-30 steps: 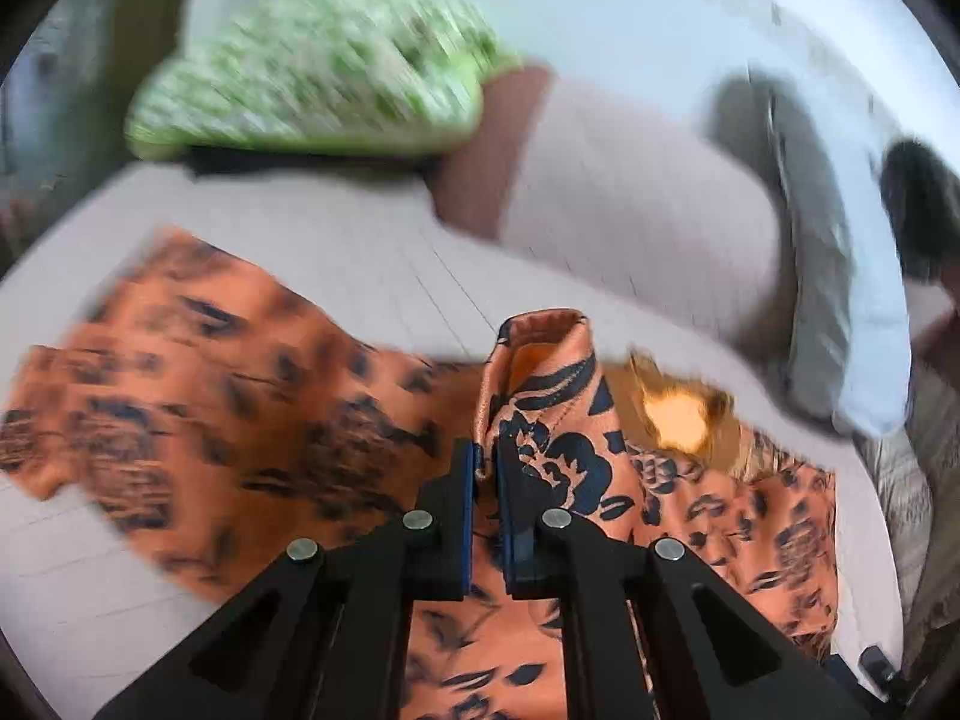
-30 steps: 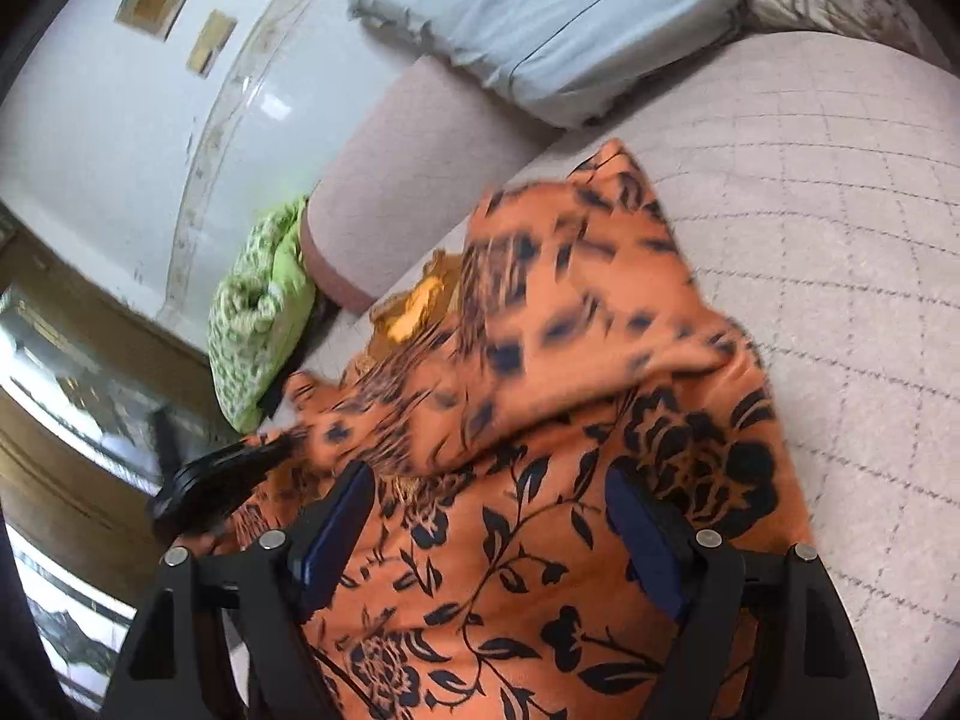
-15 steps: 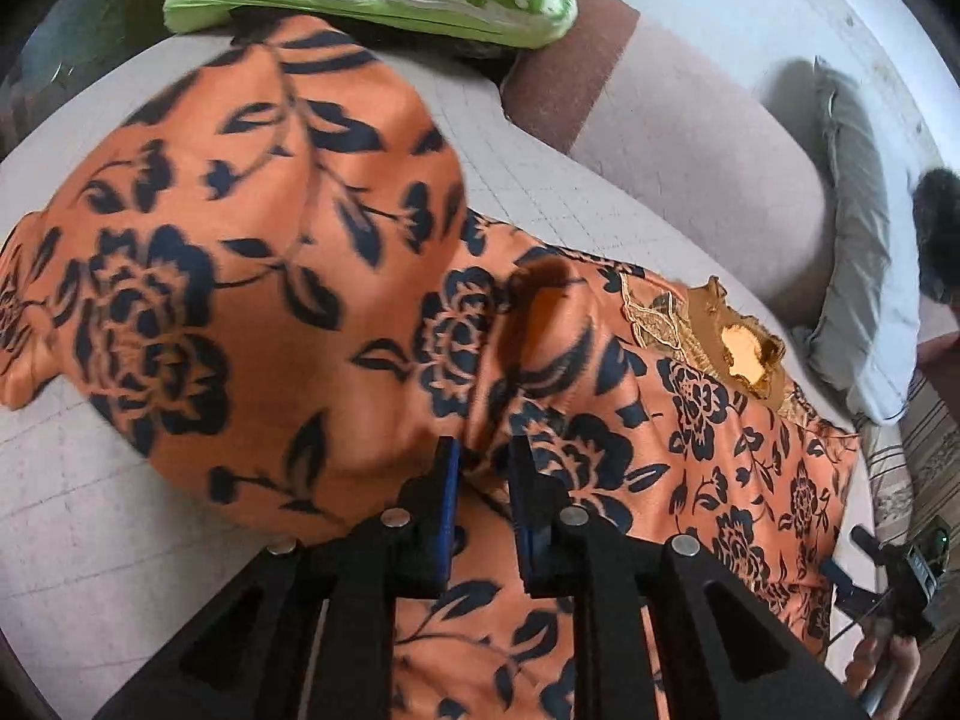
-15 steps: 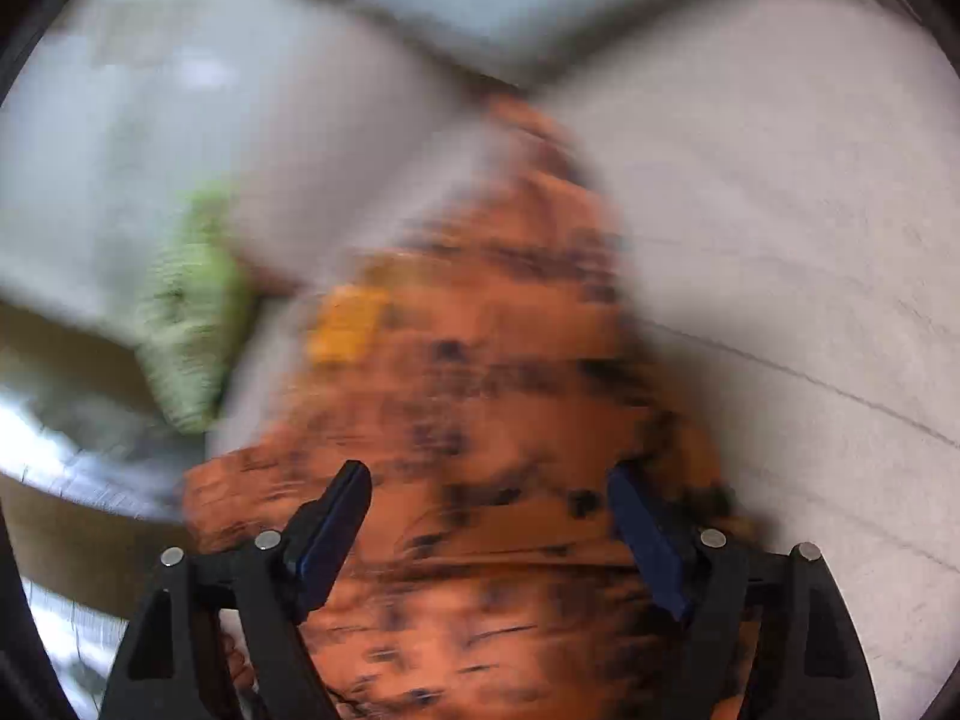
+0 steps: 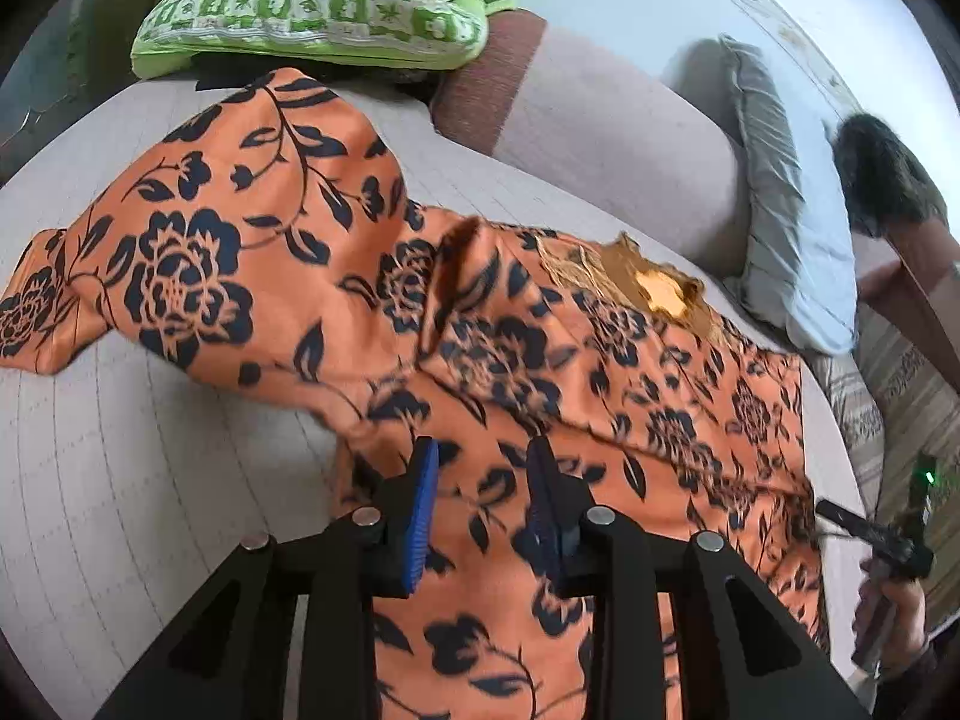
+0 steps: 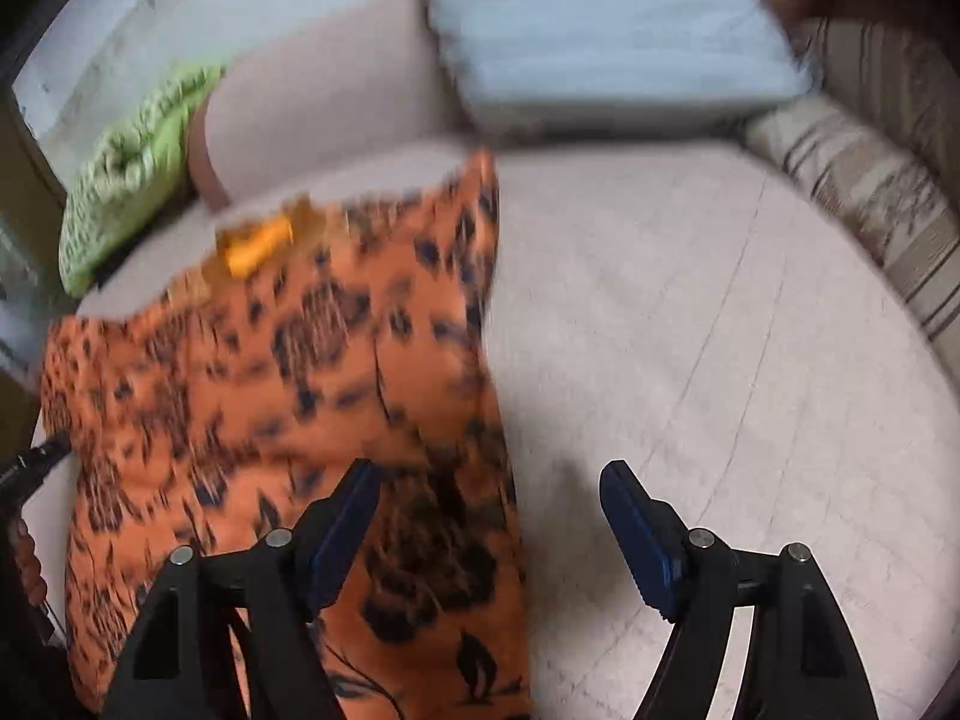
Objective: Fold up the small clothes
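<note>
Now the orange floral garment [image 5: 510,360] lies spread on the pale quilted bed surface [image 5: 150,450], with a fold of its cloth turned over across the middle and one loose end trailing off toward the left edge of the left wrist view. Its gold-trimmed neckline [image 5: 654,288] faces the beige bolster [image 5: 612,138] at the head of the bed. The left gripper [image 5: 483,498] hovers just over the garment's lower part, its blue-padded jaws apart with only patterned cloth showing between them and nothing pinched. In the blurred right wrist view, the right gripper [image 6: 492,531] stands wide open at the garment's [image 6: 288,372] right edge: the left finger [image 6: 345,525] is over orange cloth, the other over bare bed surface [image 6: 690,330]. A green patterned pillow [image 5: 324,0] rests beyond the garment, touching the bolster's end, and a grey-blue pillow [image 6: 600,18] leans beside the bolster.
</note>
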`<state>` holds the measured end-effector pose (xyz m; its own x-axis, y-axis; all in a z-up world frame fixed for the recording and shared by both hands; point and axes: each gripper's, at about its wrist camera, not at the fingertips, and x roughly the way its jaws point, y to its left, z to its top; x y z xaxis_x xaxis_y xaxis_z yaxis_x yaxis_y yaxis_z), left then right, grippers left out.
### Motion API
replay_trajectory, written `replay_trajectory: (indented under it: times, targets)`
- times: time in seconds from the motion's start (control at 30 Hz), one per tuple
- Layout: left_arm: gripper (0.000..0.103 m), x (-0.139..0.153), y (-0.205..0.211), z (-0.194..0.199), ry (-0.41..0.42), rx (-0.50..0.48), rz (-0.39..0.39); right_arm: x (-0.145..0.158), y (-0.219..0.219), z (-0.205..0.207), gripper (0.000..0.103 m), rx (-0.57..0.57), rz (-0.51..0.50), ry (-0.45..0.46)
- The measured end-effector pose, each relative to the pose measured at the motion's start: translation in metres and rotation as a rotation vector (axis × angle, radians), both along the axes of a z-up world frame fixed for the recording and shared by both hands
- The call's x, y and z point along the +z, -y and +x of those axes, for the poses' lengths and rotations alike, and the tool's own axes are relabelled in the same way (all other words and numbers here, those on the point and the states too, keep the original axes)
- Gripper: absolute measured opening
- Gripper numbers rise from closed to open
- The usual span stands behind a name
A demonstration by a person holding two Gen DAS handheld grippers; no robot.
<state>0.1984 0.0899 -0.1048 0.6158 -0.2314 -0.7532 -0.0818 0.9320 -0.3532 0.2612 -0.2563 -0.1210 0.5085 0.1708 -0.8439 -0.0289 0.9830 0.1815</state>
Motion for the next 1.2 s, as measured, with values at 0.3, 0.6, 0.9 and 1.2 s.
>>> replay_trajectory:
  times: [0.3,0.6,0.9,1.2]
  targets:
    - [0.032,-0.023,0.018,-0.02,-0.042,-0.05,0.008,-0.02,0.033,0.002,0.009,-0.145,-0.015,-0.006]
    - [0.033,-0.022,0.008,-0.029,-0.03,-0.057,-0.018,0.038,0.042,-0.019,0.023,-0.173,0.19,0.092]
    - [0.066,0.002,-0.097,-0.038,0.033,0.168,-0.271,0.008,-0.007,0.001,0.076,-0.06,0.188,0.011]
    - [0.066,-0.031,-0.282,-0.062,-0.017,0.679,-0.635,0.028,-0.043,-0.052,0.076,0.017,0.162,0.101]
